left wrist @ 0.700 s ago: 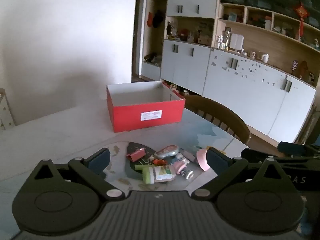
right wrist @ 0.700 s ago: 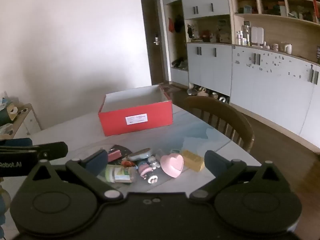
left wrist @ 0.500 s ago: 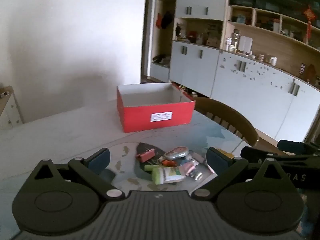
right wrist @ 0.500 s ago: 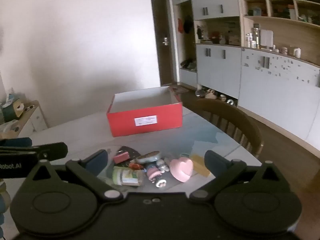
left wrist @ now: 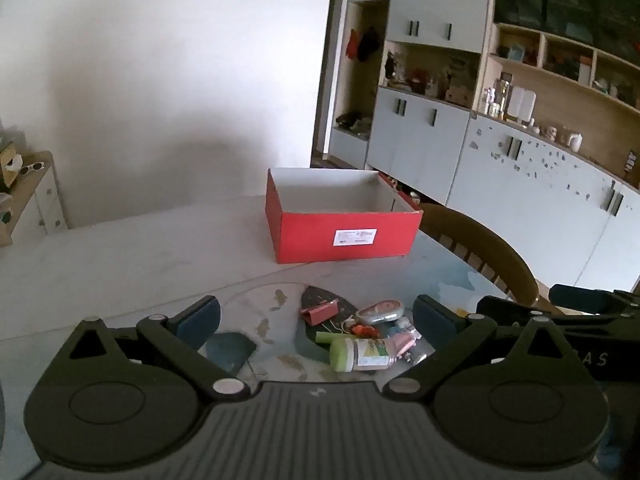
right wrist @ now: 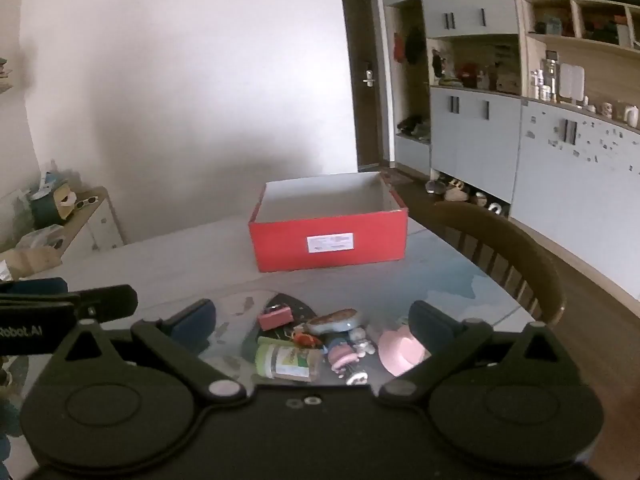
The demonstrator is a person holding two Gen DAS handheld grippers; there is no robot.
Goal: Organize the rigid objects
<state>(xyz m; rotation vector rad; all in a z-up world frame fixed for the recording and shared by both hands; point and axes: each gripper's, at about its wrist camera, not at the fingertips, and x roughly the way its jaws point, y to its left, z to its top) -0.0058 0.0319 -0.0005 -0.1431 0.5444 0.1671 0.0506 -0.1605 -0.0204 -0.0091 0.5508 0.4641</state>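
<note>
A pile of small objects lies on the table near me: a green-capped bottle (left wrist: pixel 360 354) (right wrist: pixel 286 362), a small red box (left wrist: pixel 318 312) (right wrist: pixel 275 317), a grey oval case (left wrist: pixel 380 311) (right wrist: pixel 332 318), a pink heart-shaped piece (right wrist: pixel 400 352) and small toys. An open red box (left wrist: pixel 344 236) (right wrist: pixel 328 240) stands farther back and looks empty. My left gripper (left wrist: pixel 316 316) is open and empty above the pile. My right gripper (right wrist: pixel 312 320) is open and empty above the pile too.
A wooden chair (left wrist: pixel 480 248) (right wrist: pixel 508 248) stands at the table's right edge. White cabinets and shelves (left wrist: pixel 520 160) line the right wall. A low side cabinet (right wrist: pixel 80 220) with clutter stands at the left. The table (left wrist: pixel 140 256) is pale with a patterned mat.
Both grippers have pulled back and turned a little; the pile and red box sit lower and more central in both views. Both stay open and empty.
</note>
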